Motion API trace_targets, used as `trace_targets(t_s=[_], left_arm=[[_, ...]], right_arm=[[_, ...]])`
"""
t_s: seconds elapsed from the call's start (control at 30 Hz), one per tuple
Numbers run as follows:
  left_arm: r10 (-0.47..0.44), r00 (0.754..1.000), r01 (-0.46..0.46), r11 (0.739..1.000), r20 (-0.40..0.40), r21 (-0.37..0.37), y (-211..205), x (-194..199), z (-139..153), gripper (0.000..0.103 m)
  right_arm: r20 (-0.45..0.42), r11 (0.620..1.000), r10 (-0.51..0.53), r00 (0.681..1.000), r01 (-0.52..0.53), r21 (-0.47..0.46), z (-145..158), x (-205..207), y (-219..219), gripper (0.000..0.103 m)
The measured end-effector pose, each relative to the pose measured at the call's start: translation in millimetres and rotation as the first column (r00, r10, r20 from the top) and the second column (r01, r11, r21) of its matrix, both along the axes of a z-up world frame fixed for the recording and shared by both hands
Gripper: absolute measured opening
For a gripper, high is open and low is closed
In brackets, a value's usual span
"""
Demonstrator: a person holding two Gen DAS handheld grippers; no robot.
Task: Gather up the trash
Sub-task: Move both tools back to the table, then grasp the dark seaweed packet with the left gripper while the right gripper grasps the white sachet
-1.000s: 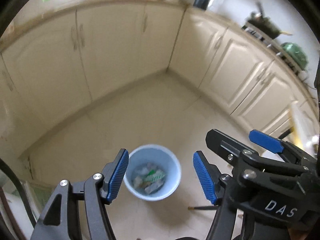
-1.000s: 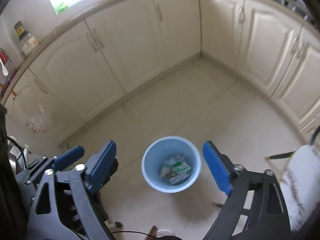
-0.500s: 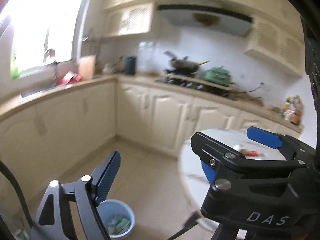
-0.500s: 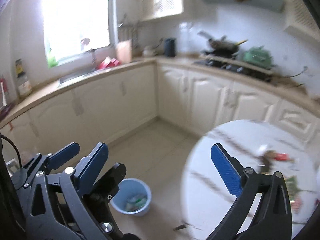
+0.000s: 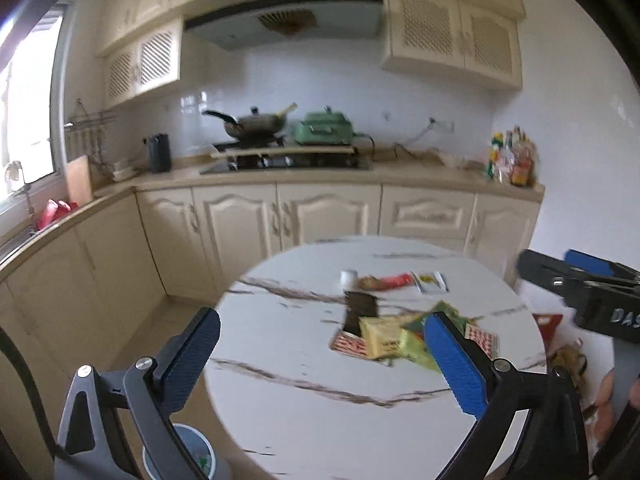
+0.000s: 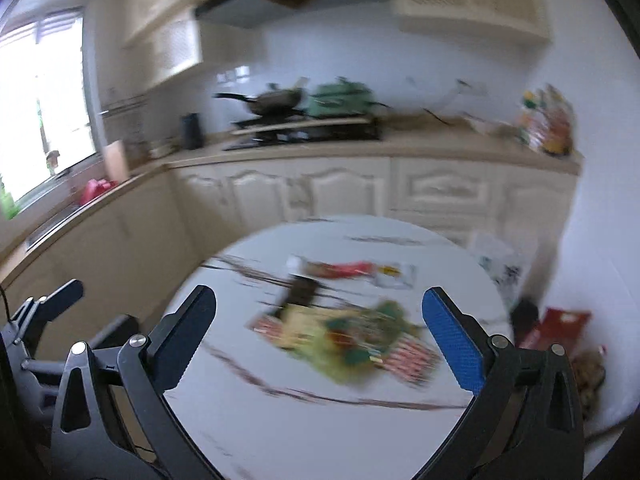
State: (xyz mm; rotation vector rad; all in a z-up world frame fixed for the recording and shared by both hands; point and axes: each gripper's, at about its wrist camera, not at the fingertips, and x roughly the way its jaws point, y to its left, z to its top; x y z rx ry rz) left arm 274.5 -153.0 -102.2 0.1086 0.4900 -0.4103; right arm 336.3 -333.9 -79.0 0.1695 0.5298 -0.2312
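A pile of wrappers (image 5: 384, 338) lies on the round white marble table (image 5: 304, 400): yellow, green and red-striped packets, with a dark packet (image 5: 361, 307) and a red wrapper (image 5: 394, 281) behind. The pile is blurred in the right wrist view (image 6: 352, 336). My left gripper (image 5: 320, 360) is open and empty, above the table's near side. My right gripper (image 6: 320, 338) is open and empty, facing the pile. The light blue trash bin (image 5: 196, 456) shows on the floor at lower left, behind my left finger.
Cream kitchen cabinets (image 5: 320, 212) run along the back and left walls, with a stove, wok (image 5: 256, 122) and green pot (image 5: 324, 128) on the counter. Bottles (image 5: 512, 158) stand at the counter's right end. Red bags (image 6: 560, 328) lie on the floor right of the table.
Both grippers have swung up from looking down at the bin on the floor to facing the table with the wrappers. Both stay open and empty.
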Motion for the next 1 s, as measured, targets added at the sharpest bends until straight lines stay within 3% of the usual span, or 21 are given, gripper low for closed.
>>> trace_targets(t_s=[0.2, 0.3, 0.43, 0.67, 0.83, 1.0], left_arm=[[-0.03, 0.991, 0.04, 0.997, -0.129, 0.071, -50.0, 86.4, -6.1, 0.101], [-0.052, 0.979, 0.067, 0.996, -0.199, 0.067, -69.4, 127.5, -12.8, 0.101], [-0.04, 0.967, 0.057, 0.997, -0.251, 0.061, -60.3, 137.0, -24.3, 0.101], [-0.059, 0.945, 0.083, 0.995, -0.321, 0.063, -79.9, 200.8, -46.1, 0.101], [-0.069, 0.91, 0.099, 0.994, -0.408, 0.052, -100.9, 260.5, -68.0, 0.101], [-0.027, 0.881, 0.085, 0.991, -0.473, 0.102, -120.7, 304.2, -89.9, 0.101]], right_arm=[[-0.062, 0.995, -0.08, 0.995, 0.083, 0.047, -32.5, -10.7, -70.0, 0.103], [-0.103, 0.994, -0.085, 0.991, 0.091, 0.06, -53.1, -0.7, -86.0, 0.103], [-0.153, 0.993, -0.082, 0.985, 0.094, 0.072, -78.9, 12.9, -97.0, 0.103], [-0.209, 0.994, -0.069, 0.975, 0.086, 0.072, -100.7, 49.7, -116.9, 0.103], [-0.23, 0.995, -0.06, 0.971, 0.078, 0.069, -107.7, 73.9, -123.4, 0.103], [-0.254, 0.995, -0.052, 0.966, 0.072, 0.071, -116.7, 91.4, -128.9, 0.103]])
